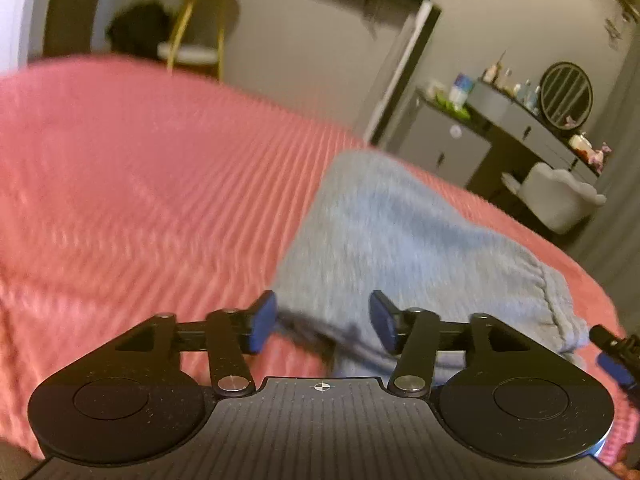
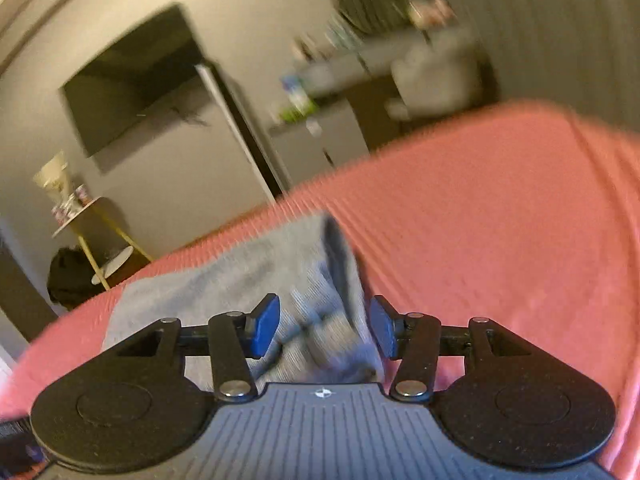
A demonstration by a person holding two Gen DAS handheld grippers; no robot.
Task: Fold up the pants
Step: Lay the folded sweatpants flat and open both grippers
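Observation:
Grey sweatpants [image 1: 404,240] lie folded on a pink ribbed bedspread [image 1: 140,168]. In the left wrist view the elastic waistband [image 1: 556,296] shows at the right. My left gripper [image 1: 323,322] is open, its blue pads either side of the pants' near left corner, just above the cloth. The right gripper's tip [image 1: 612,356] shows at that view's right edge. In the right wrist view the pants [image 2: 256,276] lie left of centre on the bedspread [image 2: 500,220]. My right gripper [image 2: 324,328] is open over the pants' near right edge, holding nothing.
Beyond the bed stand a grey dresser [image 1: 520,128] with bottles and a round mirror [image 1: 566,94], a white chair [image 1: 560,196], a gold-legged side table [image 1: 196,40] and a wall TV [image 2: 132,80]. The bed edge drops off at the far side.

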